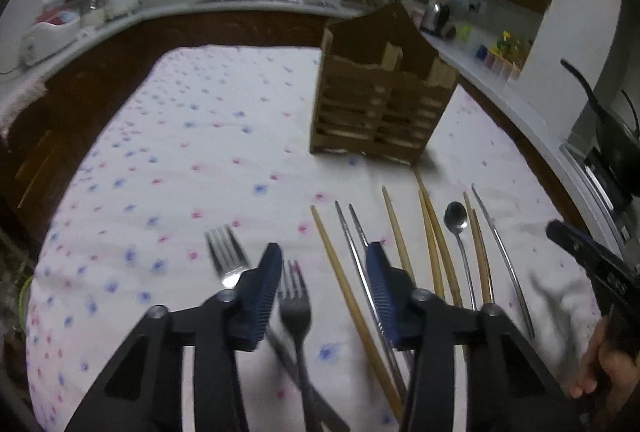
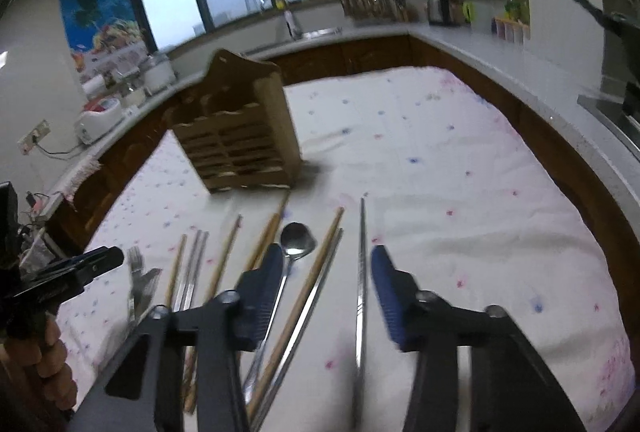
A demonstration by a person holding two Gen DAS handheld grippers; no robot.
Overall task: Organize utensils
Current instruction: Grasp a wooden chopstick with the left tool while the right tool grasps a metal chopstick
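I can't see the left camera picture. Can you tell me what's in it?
Open tongs hang over a fork on a flowery tablecloth. Chopsticks and a spoon lie beside it, with a wooden holder behind.

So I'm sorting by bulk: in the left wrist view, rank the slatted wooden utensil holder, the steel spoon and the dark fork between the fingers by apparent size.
1. Slatted wooden utensil holder, clearly largest.
2 and 3. Dark fork and steel spoon: unsure. The fork looks bigger but lies nearer the camera, partly hidden.

A flower-dotted tablecloth [image 1: 180,152] carries forks [image 1: 294,306], chopsticks [image 1: 348,296], a spoon [image 1: 456,218] and a wooden caddy [image 1: 376,112].
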